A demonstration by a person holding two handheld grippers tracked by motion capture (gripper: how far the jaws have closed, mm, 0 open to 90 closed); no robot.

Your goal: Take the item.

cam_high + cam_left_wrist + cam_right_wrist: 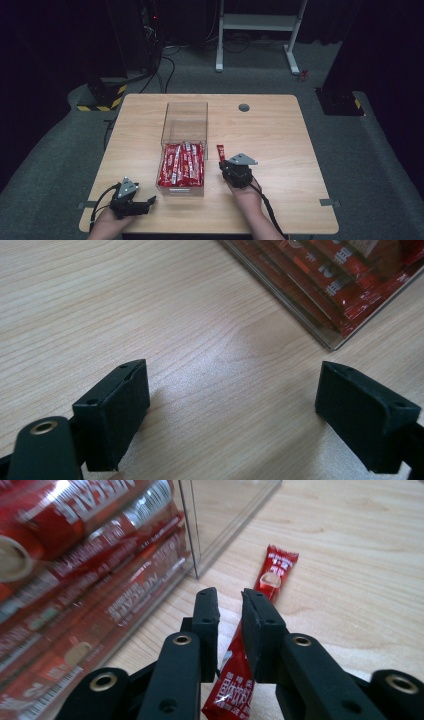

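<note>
We see the right gripper [230, 605] with jaws nearly together over a red sachet [267, 580] on the tabletop [280, 130]; left gripper [232, 410] jaws spread

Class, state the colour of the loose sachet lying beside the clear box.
Red with white lettering; the sachet shows best in the right gripper view.

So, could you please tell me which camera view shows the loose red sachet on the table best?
The right gripper view: the loose red sachet lies close beneath the right tool, its print visible. The high view shows it as a small red strip beside the clear box. The left gripper view looks at bare table and the box's corner.
</note>
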